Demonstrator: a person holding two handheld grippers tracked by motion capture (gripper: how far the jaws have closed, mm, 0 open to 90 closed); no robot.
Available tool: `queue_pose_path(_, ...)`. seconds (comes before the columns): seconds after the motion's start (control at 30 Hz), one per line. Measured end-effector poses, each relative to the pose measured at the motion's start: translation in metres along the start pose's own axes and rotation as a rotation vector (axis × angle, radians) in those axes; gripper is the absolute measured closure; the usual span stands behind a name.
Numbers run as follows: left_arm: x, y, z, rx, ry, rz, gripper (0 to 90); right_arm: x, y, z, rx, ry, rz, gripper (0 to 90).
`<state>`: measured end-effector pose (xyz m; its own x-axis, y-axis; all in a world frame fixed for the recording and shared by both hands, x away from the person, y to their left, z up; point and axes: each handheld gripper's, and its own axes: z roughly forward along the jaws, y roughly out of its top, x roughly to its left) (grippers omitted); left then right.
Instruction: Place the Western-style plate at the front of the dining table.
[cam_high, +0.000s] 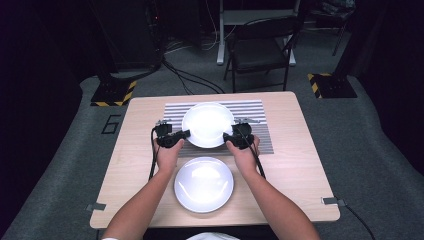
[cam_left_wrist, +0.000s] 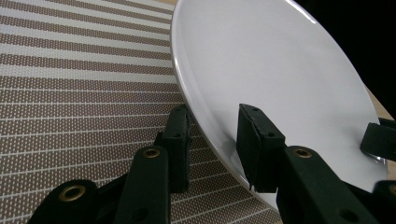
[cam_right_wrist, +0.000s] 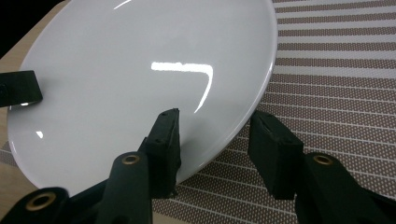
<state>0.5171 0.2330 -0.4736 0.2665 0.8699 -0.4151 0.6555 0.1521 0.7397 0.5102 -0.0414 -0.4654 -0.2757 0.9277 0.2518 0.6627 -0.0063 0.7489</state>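
The left gripper (cam_high: 181, 135) and right gripper (cam_high: 229, 137) each pinch the smooth, shiny round white plate (cam_high: 207, 124) above the striped woven mat (cam_high: 260, 112).

Second white plate (cam_high: 203, 184), folding chair (cam_high: 260, 50)

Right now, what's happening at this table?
A person holds the far white plate by its rim from both sides, with the left gripper and the right gripper each shut on an edge. The plate sits over the striped placemat; the gripper views show it tilted, its rim off the mat. A second white plate lies on the wooden table nearer the person.
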Motion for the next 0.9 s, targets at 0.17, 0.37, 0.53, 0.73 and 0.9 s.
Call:
queue_pose_path(0.17,0.001,-0.001,0.003,0.001,0.008,0.001,65.1,0.000,-0.001,0.004,0.001,-0.007,0.008,53.7)
queue_pose_path(0.37,0.003,-0.001,0.007,0.012,0.007,-0.005,65.1,0.000,-0.002,0.007,-0.002,-0.016,0.002,53.9)
queue_pose_path(0.53,0.003,-0.003,0.012,0.016,0.003,-0.011,65.0,-0.002,-0.002,0.009,0.002,-0.025,0.008,54.1)
queue_pose_path(0.73,0.003,-0.002,0.016,0.016,-0.002,-0.010,65.0,-0.005,-0.002,0.011,0.000,-0.030,0.014,54.3)
queue_pose_path(0.9,0.005,-0.001,0.019,0.013,0.003,-0.008,65.1,-0.006,-0.002,0.014,-0.006,-0.031,0.018,54.3)
